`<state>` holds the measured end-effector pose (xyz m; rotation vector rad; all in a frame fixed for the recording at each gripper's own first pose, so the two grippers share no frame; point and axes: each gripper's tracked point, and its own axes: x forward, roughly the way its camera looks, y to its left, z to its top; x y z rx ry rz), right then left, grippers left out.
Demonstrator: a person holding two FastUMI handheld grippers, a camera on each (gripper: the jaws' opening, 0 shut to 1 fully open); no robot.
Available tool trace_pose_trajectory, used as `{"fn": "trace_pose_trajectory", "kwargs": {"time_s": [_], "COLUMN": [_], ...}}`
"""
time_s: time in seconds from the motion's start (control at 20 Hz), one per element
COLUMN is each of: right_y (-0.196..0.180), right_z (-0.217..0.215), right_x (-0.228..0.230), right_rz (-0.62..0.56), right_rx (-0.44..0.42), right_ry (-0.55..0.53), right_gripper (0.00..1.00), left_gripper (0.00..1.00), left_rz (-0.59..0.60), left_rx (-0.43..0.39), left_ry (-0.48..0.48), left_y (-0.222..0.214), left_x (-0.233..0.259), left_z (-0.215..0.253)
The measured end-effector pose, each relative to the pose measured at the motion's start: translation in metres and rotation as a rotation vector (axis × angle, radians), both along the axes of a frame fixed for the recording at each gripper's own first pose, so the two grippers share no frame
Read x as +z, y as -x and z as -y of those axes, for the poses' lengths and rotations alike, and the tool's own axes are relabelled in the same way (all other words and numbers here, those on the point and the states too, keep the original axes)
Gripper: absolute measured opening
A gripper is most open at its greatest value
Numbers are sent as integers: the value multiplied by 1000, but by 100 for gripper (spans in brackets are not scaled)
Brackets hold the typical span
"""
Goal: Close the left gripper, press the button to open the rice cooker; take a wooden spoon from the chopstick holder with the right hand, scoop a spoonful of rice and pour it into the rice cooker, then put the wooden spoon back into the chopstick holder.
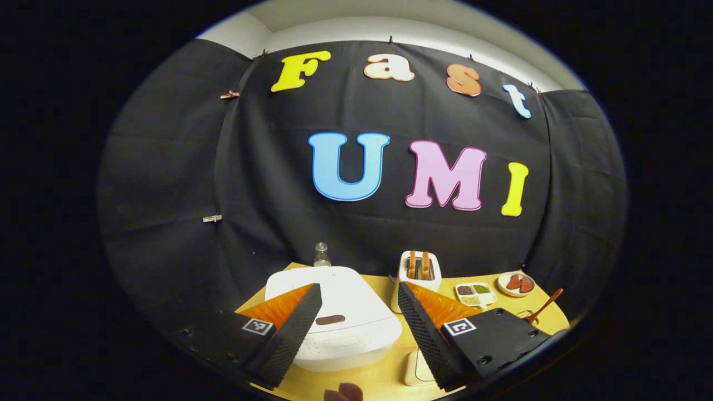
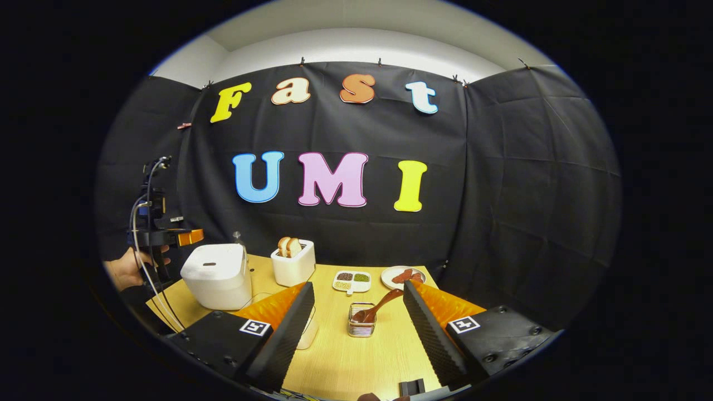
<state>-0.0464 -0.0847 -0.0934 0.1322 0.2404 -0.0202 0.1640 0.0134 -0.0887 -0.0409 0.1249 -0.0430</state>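
The white rice cooker [image 1: 334, 317] sits lid down just ahead of my left gripper [image 1: 359, 289], whose open fingers straddle its top above the brown button [image 1: 330, 319]. In the right gripper view the cooker [image 2: 217, 275] stands at the table's left, and a hand [image 2: 125, 267] holds the left gripper [image 2: 192, 236] beside it. My right gripper [image 2: 357, 287] is open and empty over the table. Between its fingers, farther off, stands the chopstick holder [image 2: 361, 323] with the wooden spoon [image 2: 381, 305] leaning in it. A white cup [image 2: 309, 331] is partly hidden behind one finger.
A toaster [image 2: 293, 262] with two slices stands behind the cooker, with a divided dish of grains [image 2: 352, 281] and a plate [image 2: 402, 277] to its right. A small bottle [image 1: 321, 255] stands behind the cooker. The table's front edge lies close below both grippers.
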Motion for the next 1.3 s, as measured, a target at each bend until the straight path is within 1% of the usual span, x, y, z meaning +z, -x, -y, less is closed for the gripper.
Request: {"fn": "trace_pose_trajectory", "kwargs": {"time_s": [0.1,0.4,0.6,0.8,1.0,1.3], "right_y": [-4,-15,-19,-18,-17,-17], "right_z": [-5,-20,-27,-28,-33,-45], "right_x": [2,19,32,45,54,58], "right_rz": [3,45,82,111,137,145], "right_rx": [11,32,39,36,56,80], "right_ry": [9,17,21,25,20,28], "right_gripper": [100,100,100,100,99,99], "left_gripper": [95,95,95,95,95,95], "left_rz": [29,105,168,176,181,195], "left_rx": [-25,-60,-90,-107,-155,-177], "left_ry": [16,34,21,2,31,16], "left_y": [21,83,123,154,170,169], "left_x": [12,42,62,64,65,69], "left_z": [4,-4,-10,-9,4,11]}}
